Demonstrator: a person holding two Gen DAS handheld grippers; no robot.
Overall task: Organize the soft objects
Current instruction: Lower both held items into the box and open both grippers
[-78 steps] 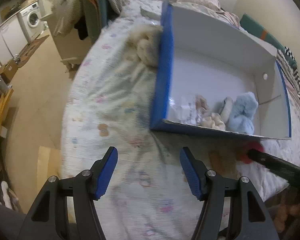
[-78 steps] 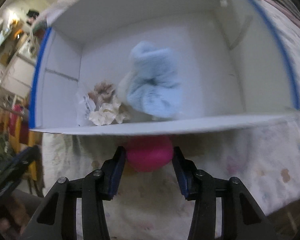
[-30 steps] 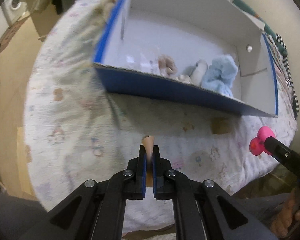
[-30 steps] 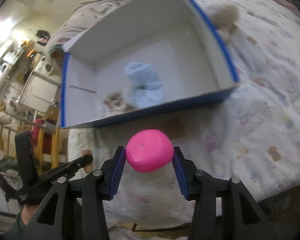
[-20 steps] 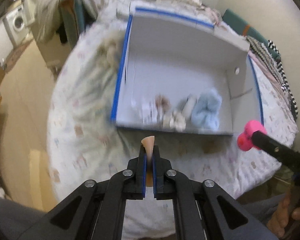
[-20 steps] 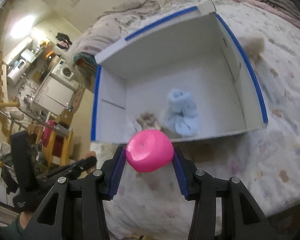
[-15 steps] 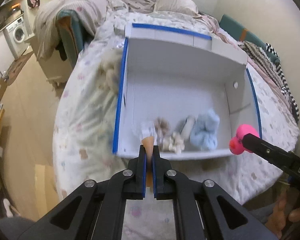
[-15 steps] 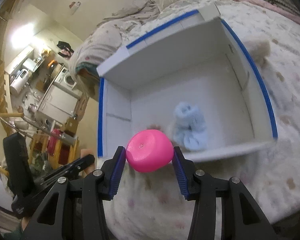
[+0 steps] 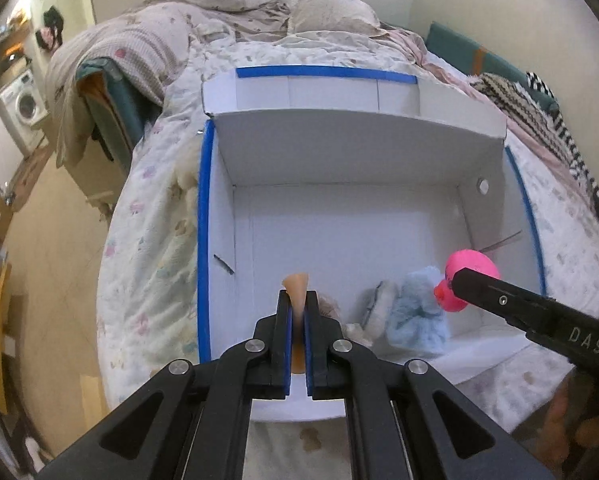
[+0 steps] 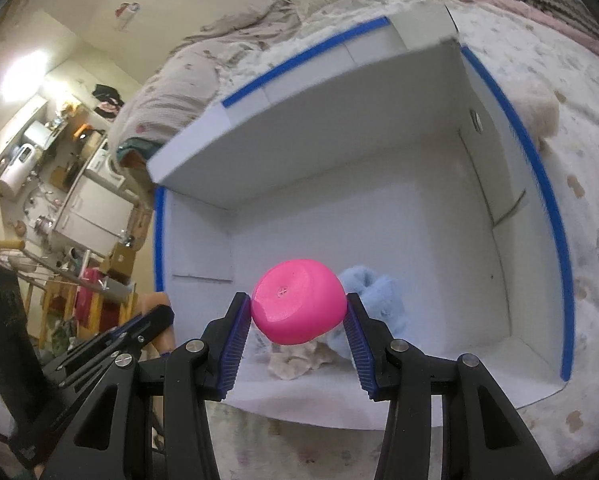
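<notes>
- Left gripper (image 9: pixel 295 316): jaws nearly closed, pinching a thin peach-coloured soft piece (image 9: pixel 296 285) that pokes out above the pads. What the piece is cannot be told. It hangs over the near-left part of the white box (image 9: pixel 355 148), inside its near wall. Judgement: carried there for release into the box.
- Right gripper (image 10: pixel 298 317): jaws spread wide enough to clamp a pink rubber duck (image 10: pixel 298 306) by its sides, flat underside turned toward the camera. In the left wrist view the duck (image 9: pixel 465 278) sits above the near-right part of the box, just over the blue plush toy (image 9: pixel 419 312). Judgement: also poised for a drop; the wide side grip suits a squashy round body.
- Box: open-topped, blue tape along its rims, resting on the patterned bedspread (image 9: pixel 151 248). Its far flap stands up, which leaves the top clear for entry from above.
- Count inside the box: one blue plush toy, and beside it toward the left wall a pale cluster (image 10: pixel 295 360) of at least two small soft items; the grippers hide part of it, so the exact number cannot be told.
- Count in the grippers: two items, one each.
- Count outside the box: one cream fluffy toy (image 10: pixel 537 110) on the bedspread touching the right wall; another pale fluffy shape (image 9: pixel 185 184) against the left wall.
- Judgement: the task is partly done, with at least those outside pieces left.
</notes>
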